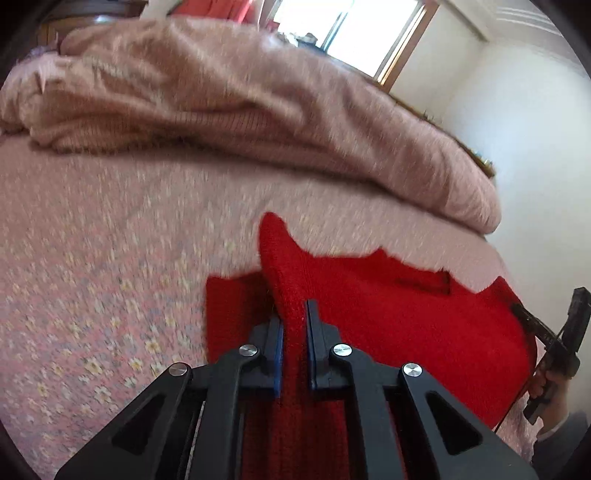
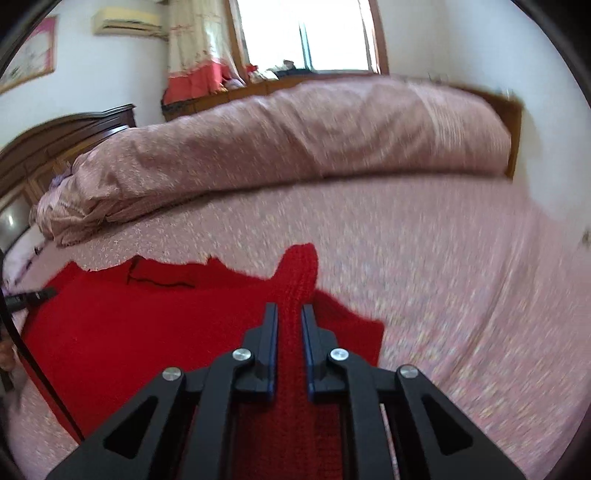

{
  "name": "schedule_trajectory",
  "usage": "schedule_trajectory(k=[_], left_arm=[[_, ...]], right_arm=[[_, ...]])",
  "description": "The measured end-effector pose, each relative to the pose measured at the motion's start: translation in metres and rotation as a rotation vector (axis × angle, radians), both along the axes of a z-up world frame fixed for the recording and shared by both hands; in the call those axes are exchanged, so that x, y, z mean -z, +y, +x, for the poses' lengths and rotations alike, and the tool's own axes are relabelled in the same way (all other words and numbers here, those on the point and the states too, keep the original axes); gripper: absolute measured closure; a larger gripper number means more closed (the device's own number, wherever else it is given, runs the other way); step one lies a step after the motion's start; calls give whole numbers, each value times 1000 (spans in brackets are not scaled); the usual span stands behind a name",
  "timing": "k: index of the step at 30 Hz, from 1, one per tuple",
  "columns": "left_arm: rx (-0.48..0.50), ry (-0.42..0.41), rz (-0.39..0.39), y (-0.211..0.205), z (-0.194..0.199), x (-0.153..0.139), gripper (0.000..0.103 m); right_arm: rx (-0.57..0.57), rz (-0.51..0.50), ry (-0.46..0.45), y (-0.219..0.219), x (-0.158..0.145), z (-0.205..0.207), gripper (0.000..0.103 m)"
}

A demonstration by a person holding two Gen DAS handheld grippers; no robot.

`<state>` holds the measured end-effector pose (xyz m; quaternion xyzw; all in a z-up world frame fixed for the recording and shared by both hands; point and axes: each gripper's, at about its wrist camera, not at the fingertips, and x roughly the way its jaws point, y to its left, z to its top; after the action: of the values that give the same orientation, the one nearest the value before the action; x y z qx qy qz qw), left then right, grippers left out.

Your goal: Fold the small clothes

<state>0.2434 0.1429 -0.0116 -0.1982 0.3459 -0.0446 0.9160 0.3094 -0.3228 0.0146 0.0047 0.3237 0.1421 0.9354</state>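
A red knit garment [image 1: 406,325] lies spread on the pink floral bed sheet [image 1: 92,258]. My left gripper [image 1: 294,314] is shut on a raised fold of the red knit, which stands up between its fingers. In the right wrist view the same garment [image 2: 147,325] spreads to the left, and my right gripper [image 2: 289,314] is shut on another raised fold of it. The other gripper shows at the right edge of the left wrist view [image 1: 554,350] and at the left edge of the right wrist view [image 2: 29,297]. Both views are motion-blurred.
A rolled pink duvet [image 1: 240,103] lies along the far side of the bed; it also shows in the right wrist view [image 2: 295,136]. A dark wooden headboard [image 2: 55,136] stands at the left. A window [image 2: 303,33] and a red-hemmed curtain [image 2: 195,48] are behind.
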Motion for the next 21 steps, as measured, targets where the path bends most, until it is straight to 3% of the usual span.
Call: schedule_trajectory(k=[3,6,8,12,15,17,21], left_arm=[[-16,-90,-20,1,-5,-18,100],[-44,-130,29,3,0,-28,100],[-49,-108,69,3,7,-21,98],[-54,58,101,3,25,11,97],[-50,101,56,10,25,16,94],[-74,96,50,15,18,9,88],[-131,90,64,16,-4,-11,80]], right_arm=[[5,-24,-107,3,-18,-6,93],[43,-14,-177,0,-29,0,93],[66,-30,-113,-2,-18,14,92],[81,-115,64,-1,19,31,88],[101,-89,57,-8,15,28,71],[147,-60,18,-20,4,17,41],[174,88,33,-54,-3,-7,38]])
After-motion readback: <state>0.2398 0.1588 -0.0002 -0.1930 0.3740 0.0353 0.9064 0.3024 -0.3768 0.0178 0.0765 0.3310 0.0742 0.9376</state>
